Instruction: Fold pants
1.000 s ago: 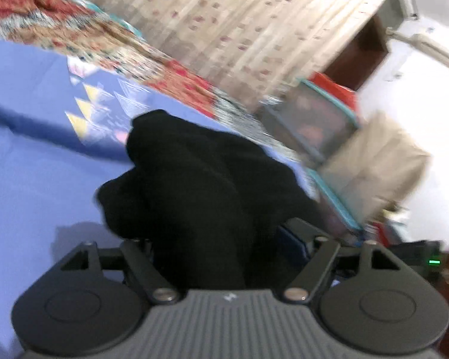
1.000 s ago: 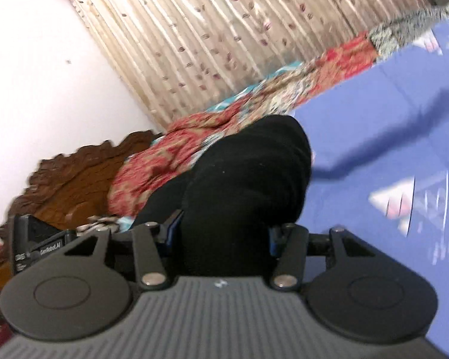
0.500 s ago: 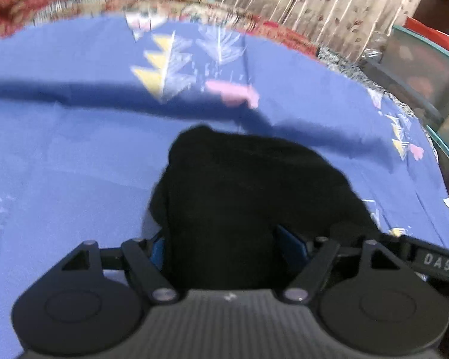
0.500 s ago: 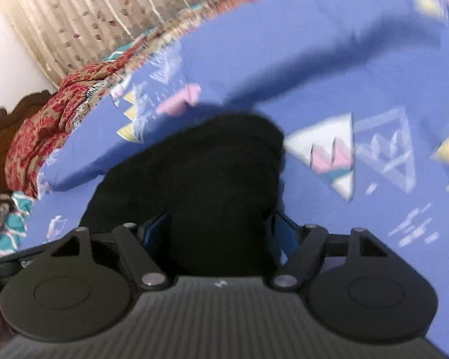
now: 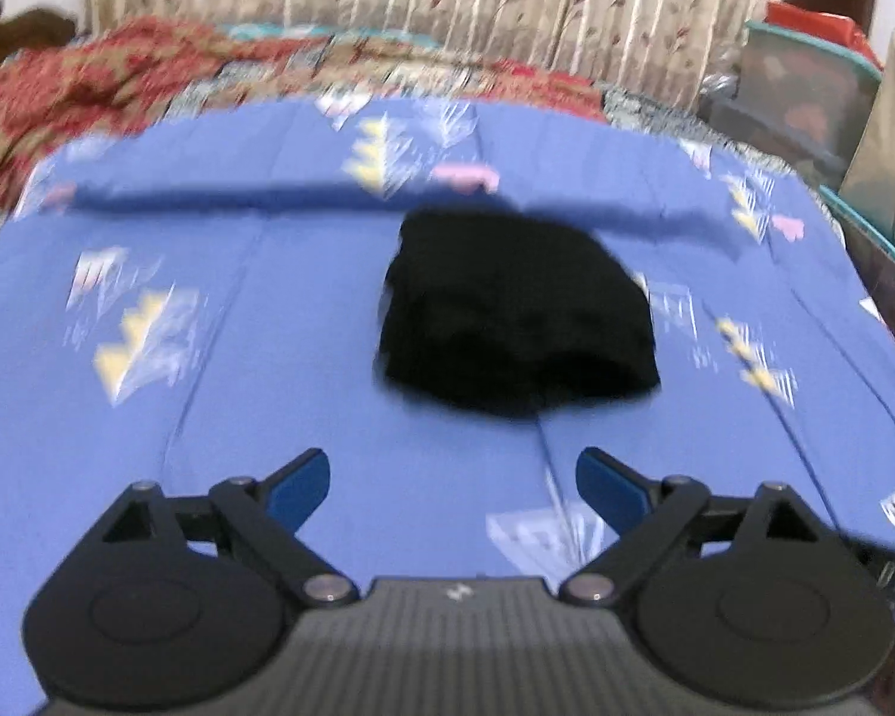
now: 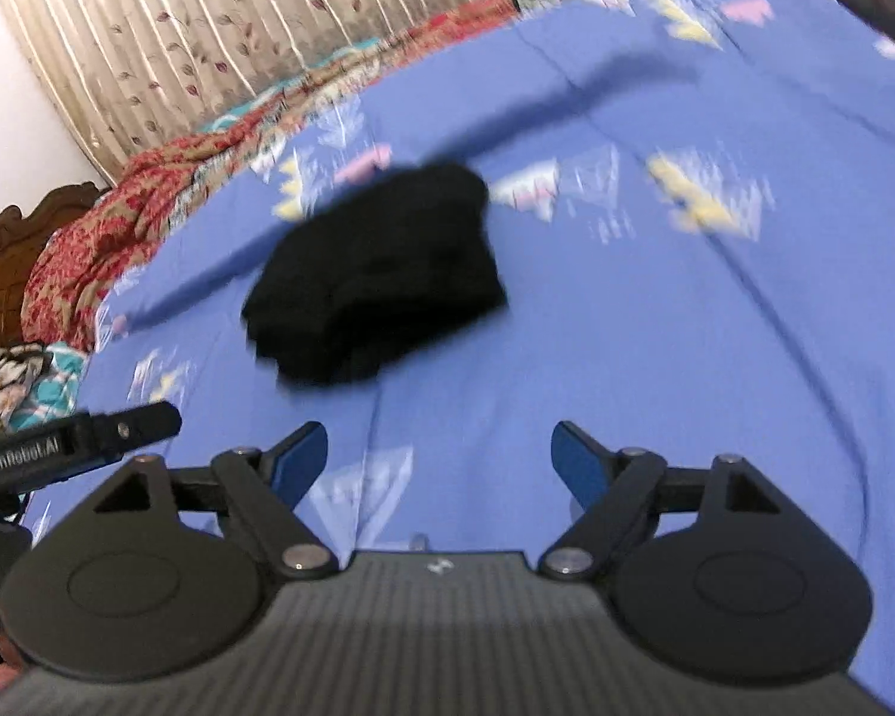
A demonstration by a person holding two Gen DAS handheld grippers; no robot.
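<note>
The black pants point(image 5: 516, 313) lie in a compact folded bundle on the blue patterned bedsheet point(image 5: 209, 417). They also show in the right wrist view point(image 6: 376, 274), up and left of centre. My left gripper point(image 5: 452, 486) is open and empty, held back from the near edge of the bundle. My right gripper point(image 6: 440, 462) is open and empty, apart from the bundle. The left gripper's body point(image 6: 71, 447) shows at the left edge of the right wrist view. Both views are blurred by motion.
A red patterned blanket point(image 5: 119, 77) lies along the far edge of the bed below a beige curtain point(image 5: 417, 6). A carved wooden headboard point(image 6: 6, 250) stands at the left. Storage boxes point(image 5: 805, 101) stand at the far right.
Both grippers have let go of the black pants and opened. The bundle now lies on the sheet, and both grippers have pulled back from it.
</note>
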